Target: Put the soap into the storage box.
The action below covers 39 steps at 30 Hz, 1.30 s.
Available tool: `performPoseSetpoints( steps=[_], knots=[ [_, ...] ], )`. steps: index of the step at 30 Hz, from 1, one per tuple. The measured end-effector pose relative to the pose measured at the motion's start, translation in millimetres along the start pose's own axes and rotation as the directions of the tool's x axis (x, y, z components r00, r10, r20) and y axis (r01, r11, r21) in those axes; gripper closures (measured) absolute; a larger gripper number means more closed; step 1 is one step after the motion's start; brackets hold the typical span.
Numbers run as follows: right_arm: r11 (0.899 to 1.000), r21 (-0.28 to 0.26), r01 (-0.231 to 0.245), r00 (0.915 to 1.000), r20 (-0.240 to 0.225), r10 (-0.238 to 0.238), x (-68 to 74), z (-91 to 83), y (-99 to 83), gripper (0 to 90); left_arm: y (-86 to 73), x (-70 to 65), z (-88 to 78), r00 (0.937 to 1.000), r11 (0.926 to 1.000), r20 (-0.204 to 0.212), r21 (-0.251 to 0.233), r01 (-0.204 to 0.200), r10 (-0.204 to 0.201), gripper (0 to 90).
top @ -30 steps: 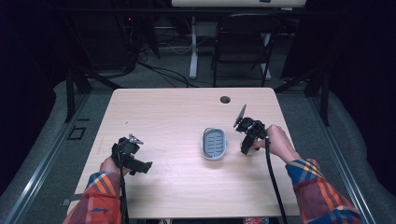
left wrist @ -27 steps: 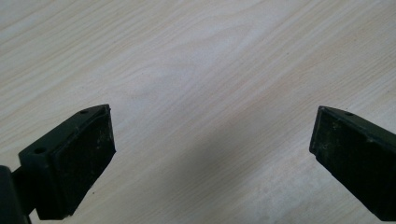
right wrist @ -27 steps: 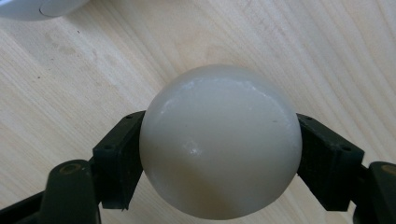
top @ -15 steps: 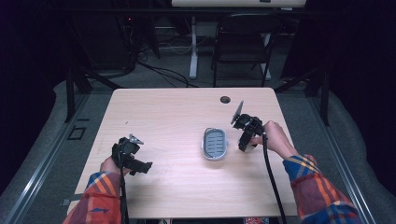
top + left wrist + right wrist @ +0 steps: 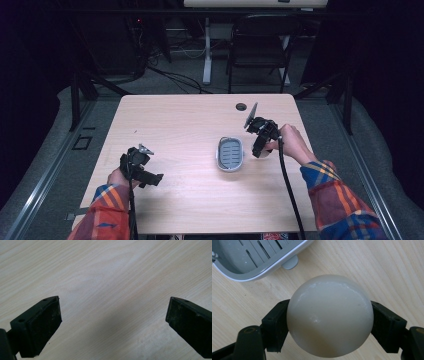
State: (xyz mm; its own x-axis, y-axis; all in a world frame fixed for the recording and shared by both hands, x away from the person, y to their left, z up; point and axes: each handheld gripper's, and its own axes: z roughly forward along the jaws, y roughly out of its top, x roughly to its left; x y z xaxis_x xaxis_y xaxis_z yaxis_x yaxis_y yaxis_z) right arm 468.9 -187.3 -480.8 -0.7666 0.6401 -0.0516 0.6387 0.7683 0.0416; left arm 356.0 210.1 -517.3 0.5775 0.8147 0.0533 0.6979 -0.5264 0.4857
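cream soap (image 5: 329, 315), grey slotted dish (image 5: 230, 154), plaid sleeves (image 5: 340, 200).

A pale wooden table (image 5: 175, 120) has a small round hole (image 5: 241, 106) near its far edge, with a dark folding chair (image 5: 260, 50) beyond.

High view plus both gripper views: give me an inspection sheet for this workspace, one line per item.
Surface: light wooden table, round grommet hole near far edge.
Job's things: grey slotted soap dish, empty; round white soap held beside it.
Clutter: nothing seen.
Grippers: right gripper shut on the soap; left gripper open, empty, over bare wood.
Cables: one black cable trails from each gripper.
Surroundings: dark room, folding chair behind the table.
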Motion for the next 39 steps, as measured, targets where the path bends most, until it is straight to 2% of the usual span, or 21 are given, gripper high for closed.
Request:
performPoseSetpoints(
  steps=[15, 22, 28, 30, 39],
  knots=[
    [1.0, 0.007, 0.014, 0.9999, 0.001, -0.014, 0.9, -7.3, 11.0, 23.6, 0.4, -0.1, 0.5, 1.0, 1.0, 0.002, 0.005, -0.003, 0.003, 0.2],
    [1.0, -0.014, 0.023, 0.9997, 0.004, -0.023, 4.6, -13.0, 17.9, 23.6, 0.2, -0.2, 0.4, 1.0, 1.0, 0.002, 0.004, -0.003, 0.003, 0.2],
    [0.998, -0.029, 0.047, 0.9989, 0.001, -0.047, 12.0, -20.0, 28.6, 23.6, -0.2, -0.4, -0.2, 1.0, 1.0, 0.003, 0.002, -0.005, 0.005, 0.2],
    [0.998, -0.015, 0.053, 0.9986, 0.0, -0.053, 15.1, -21.5, 32.6, 23.6, -0.2, -0.1, -0.1, 1.0, 1.0, 0.004, 0.002, -0.006, 0.006, 0.2],
    [0.997, -0.032, 0.077, 0.997, -0.008, -0.077, 23.7, -18.7, 45.6, 23.5, -0.2, -0.1, -0.2, 1.0, 1.0, 0.006, 0.001, -0.004, 0.004, 0.3]
  ],
)
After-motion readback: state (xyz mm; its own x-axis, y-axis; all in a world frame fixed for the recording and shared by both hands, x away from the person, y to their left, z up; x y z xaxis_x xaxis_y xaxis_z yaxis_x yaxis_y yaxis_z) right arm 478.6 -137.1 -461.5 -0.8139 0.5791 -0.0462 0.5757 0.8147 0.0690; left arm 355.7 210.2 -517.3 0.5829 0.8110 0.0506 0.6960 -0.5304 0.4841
